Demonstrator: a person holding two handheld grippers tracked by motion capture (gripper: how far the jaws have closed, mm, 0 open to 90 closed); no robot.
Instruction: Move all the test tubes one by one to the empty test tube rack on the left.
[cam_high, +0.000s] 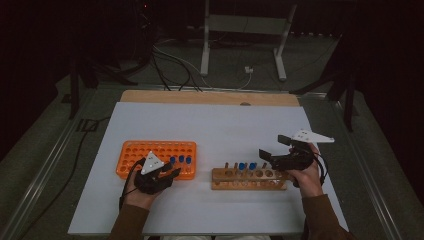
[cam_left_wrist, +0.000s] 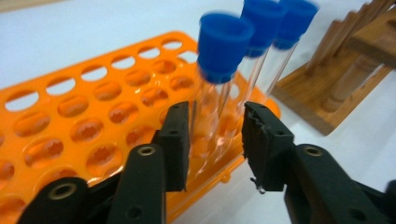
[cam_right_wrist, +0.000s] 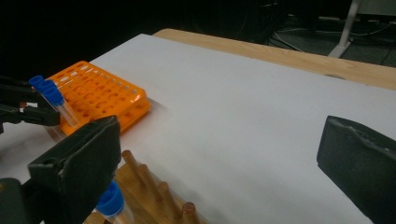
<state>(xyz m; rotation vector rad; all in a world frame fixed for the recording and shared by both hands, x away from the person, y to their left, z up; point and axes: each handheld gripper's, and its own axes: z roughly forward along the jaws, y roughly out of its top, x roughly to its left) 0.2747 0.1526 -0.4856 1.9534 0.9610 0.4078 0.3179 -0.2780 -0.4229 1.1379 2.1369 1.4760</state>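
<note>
Three clear test tubes with blue caps stand in the near right corner of the orange rack, one beside the other in a row. The nearest test tube is upright in its hole, its glass thin and transparent and its cap wide at the top and a little blurred.

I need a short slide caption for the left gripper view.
Left tool straddles a blue-capped tube in the orange rack.

white table top on wooden board; cables and metal frame legs on floor behind
</note>
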